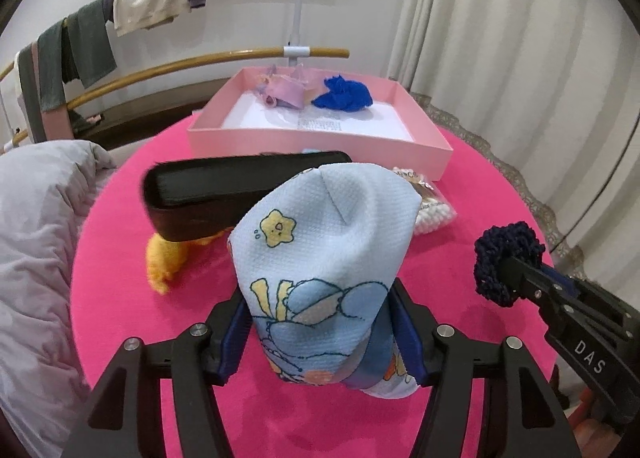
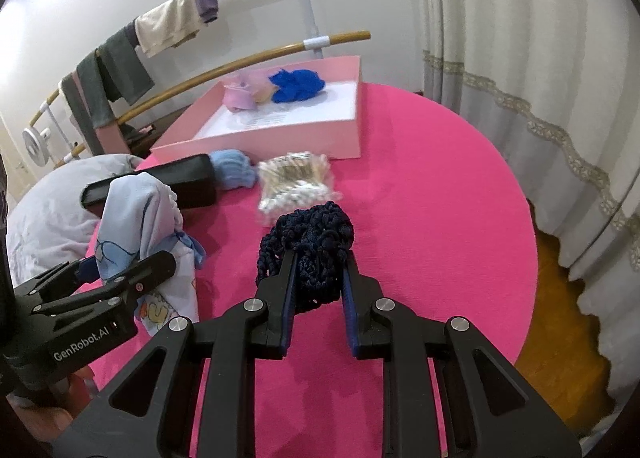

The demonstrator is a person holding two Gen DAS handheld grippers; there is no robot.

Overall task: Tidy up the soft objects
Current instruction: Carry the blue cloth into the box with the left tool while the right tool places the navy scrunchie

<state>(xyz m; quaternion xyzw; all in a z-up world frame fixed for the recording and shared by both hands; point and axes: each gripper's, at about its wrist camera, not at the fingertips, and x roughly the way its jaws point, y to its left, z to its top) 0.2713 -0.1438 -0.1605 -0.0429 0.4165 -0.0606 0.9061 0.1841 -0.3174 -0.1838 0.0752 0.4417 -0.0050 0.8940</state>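
My left gripper (image 1: 320, 342) is shut on a light blue cartoon-print cloth (image 1: 324, 250) and holds it bunched up above the pink table; it also shows in the right wrist view (image 2: 136, 226). My right gripper (image 2: 318, 278) is shut on a navy crocheted scrunchie (image 2: 308, 246), also seen at the right of the left wrist view (image 1: 508, 262). A pink box (image 1: 320, 138) at the far side holds a bright blue knit piece (image 1: 342, 98) and a lilac piece (image 1: 280, 92). A yellow knit piece (image 1: 164, 258) and a pale blue piece (image 2: 234, 172) lie on the table.
A black case (image 1: 224, 194) lies on the pink table (image 2: 420, 198) in front of the box. A bag of cotton swabs (image 2: 296, 182) lies beside it. A rail with hung clothes (image 1: 120, 18) stands behind. A grey duvet (image 1: 36, 226) is left, curtains (image 2: 520, 58) right.
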